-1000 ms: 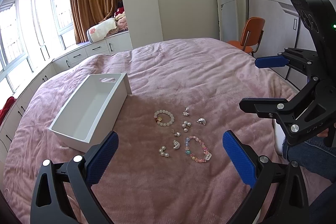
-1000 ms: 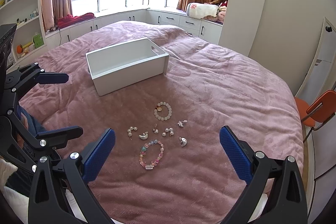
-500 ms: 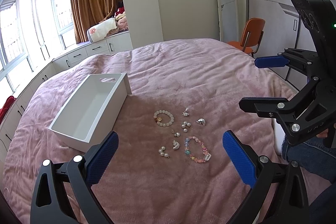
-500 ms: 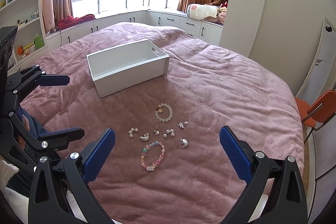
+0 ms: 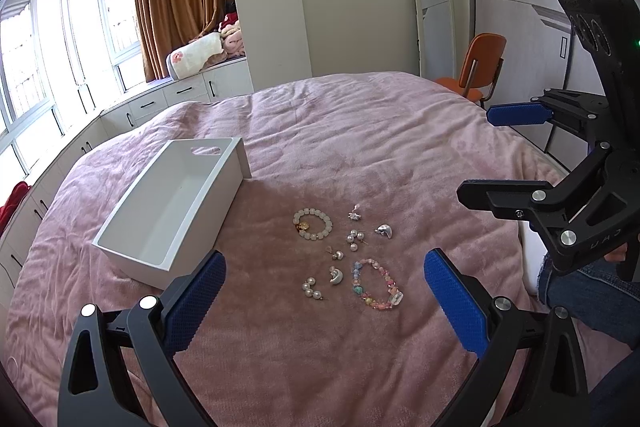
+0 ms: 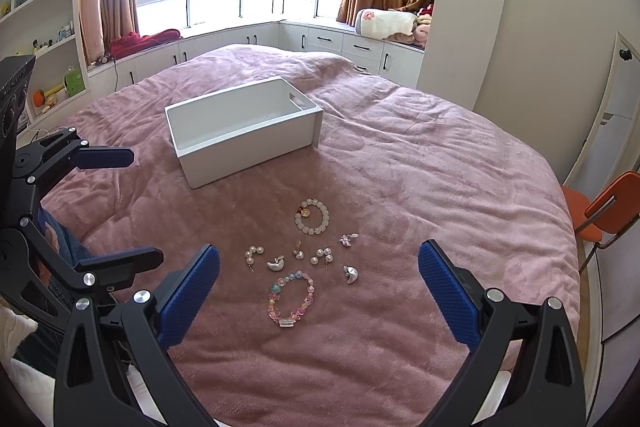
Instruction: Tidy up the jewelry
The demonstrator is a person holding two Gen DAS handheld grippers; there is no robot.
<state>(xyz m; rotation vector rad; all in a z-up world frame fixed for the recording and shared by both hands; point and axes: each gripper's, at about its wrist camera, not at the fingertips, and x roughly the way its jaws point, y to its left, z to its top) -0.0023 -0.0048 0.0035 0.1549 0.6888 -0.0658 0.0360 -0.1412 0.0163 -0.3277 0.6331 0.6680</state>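
Several pieces of jewelry lie in a loose cluster on the pink bedspread (image 5: 360,147). Among them are a white bead bracelet (image 5: 312,225) (image 6: 313,216), a colourful bead bracelet (image 5: 376,285) (image 6: 291,297), pearl earrings (image 5: 354,238) (image 6: 322,255) and a silver earring (image 5: 384,231) (image 6: 350,274). An empty white box (image 5: 132,247) (image 6: 248,157) stands beyond them to the left. My left gripper (image 5: 324,259) (image 6: 146,207) is open and holds nothing, hovering short of the cluster. My right gripper (image 6: 319,251) (image 5: 480,151) is open too, with nothing in it, and hangs above the near side of the jewelry.
The bed's edge drops off at the right, where an orange chair (image 5: 476,67) (image 6: 604,211) stands by a leaning mirror (image 5: 432,11). White window cabinets (image 6: 340,43) run behind the bed. A person's jeans-clad leg (image 5: 592,291) is beside the right gripper.
Almost nothing. The right wrist view has drifted slightly, so the box and jewelry sit a touch lower in it. Both grippers stay open.
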